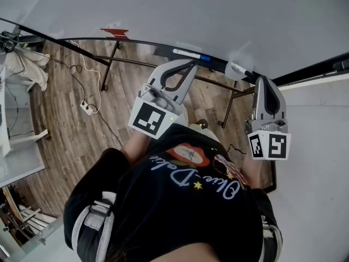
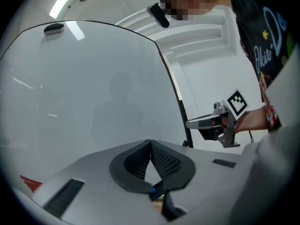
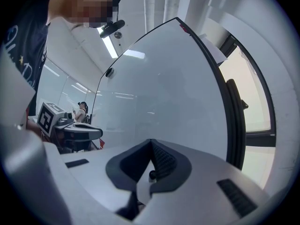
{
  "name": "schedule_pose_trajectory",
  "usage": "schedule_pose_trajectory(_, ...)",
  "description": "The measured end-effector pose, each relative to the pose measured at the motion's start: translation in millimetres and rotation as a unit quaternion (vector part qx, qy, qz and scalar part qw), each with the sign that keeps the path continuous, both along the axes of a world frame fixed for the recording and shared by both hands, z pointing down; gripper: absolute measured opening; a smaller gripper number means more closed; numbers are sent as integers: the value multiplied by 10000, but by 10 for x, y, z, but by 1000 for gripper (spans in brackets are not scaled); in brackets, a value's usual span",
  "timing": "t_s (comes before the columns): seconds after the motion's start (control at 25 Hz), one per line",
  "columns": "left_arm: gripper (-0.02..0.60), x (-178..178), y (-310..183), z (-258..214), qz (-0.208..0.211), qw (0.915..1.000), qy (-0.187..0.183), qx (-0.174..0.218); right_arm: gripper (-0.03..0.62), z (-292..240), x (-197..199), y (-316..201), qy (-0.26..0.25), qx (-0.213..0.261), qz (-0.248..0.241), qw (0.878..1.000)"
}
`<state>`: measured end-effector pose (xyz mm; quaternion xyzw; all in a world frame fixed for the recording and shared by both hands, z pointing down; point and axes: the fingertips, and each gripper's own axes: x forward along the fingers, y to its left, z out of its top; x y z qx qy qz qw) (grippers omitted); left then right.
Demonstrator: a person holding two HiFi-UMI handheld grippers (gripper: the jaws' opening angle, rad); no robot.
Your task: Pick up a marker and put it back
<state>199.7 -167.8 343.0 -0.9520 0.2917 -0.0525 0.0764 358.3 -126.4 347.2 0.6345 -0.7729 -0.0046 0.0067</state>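
Observation:
A white marker with a blue cap (image 1: 189, 54) lies on the tray along the whiteboard's (image 1: 218, 15) lower edge. My left gripper (image 1: 188, 65) hovers just in front of it, its jaws meeting at the tips with nothing between the pads. In the left gripper view a bit of blue cap (image 2: 152, 190) shows through the gap under the shut left gripper (image 2: 150, 143). My right gripper (image 1: 261, 82) is further right along the tray, next to a white object (image 1: 237, 70). The right gripper (image 3: 150, 142) is also shut and holds nothing; a small dark knob (image 3: 152, 175) shows below its pads.
The whiteboard (image 2: 84, 93) fills both gripper views, with a black piece (image 2: 54, 28) near its top and a red mark (image 2: 28, 182) low down. On the wooden floor are the stand's legs (image 1: 109, 64) and a power strip with cables (image 1: 87, 107). A white wall (image 1: 316, 146) stands at the right.

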Motion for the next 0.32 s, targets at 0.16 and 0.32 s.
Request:
schedule_pose_trajectory(0.16,3,-4,7,5,-11,10000,12,-10,0,1,0,7,-2,11,-3,10000)
schedule_pose_trajectory(0.32,3,-2,22,11,-8,10000,3,-1,0,6,3,22,-9,11,-6,10000)
